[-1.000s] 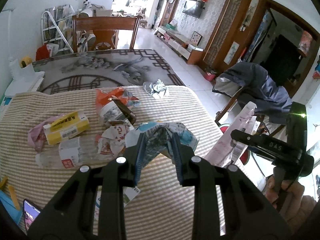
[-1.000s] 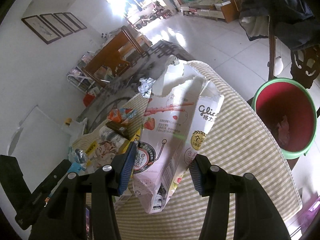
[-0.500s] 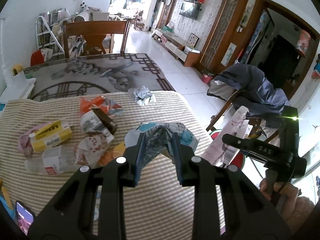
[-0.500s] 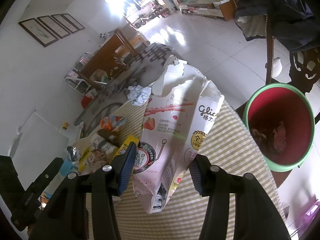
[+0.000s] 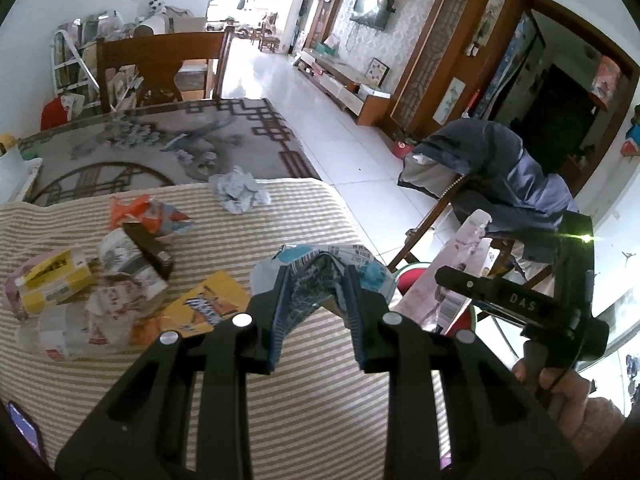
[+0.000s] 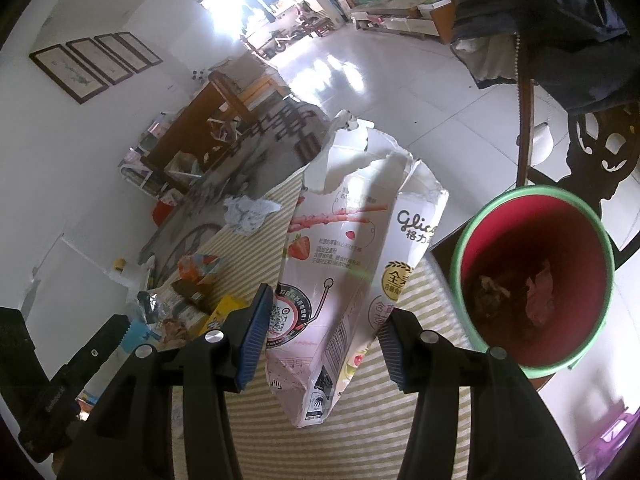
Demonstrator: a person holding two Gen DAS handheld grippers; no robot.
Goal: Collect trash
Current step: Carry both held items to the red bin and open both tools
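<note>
I've swung both loads toward the bin [image 6: 532, 280]: right gripper [image 6: 324, 332] fingers clamp the pink snack box [image 6: 344, 264], left gripper [image 5: 316, 312] pinches a blue wrapper [image 5: 324, 264]; drop next.

Black left gripper [image 5: 316, 320] and right gripper [image 6: 322, 338] — blue ribbed pads, silver screws.

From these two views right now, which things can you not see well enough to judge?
- Bin, right view: the right gripper hides its near rim; the scraps inside are too dark to name.
- Pink box, right view: whether both pads press it is unclear.
- Blue wrapper, left view: the left gripper hides its lower part.
- Phone, left view: cut off by the edge.
</note>
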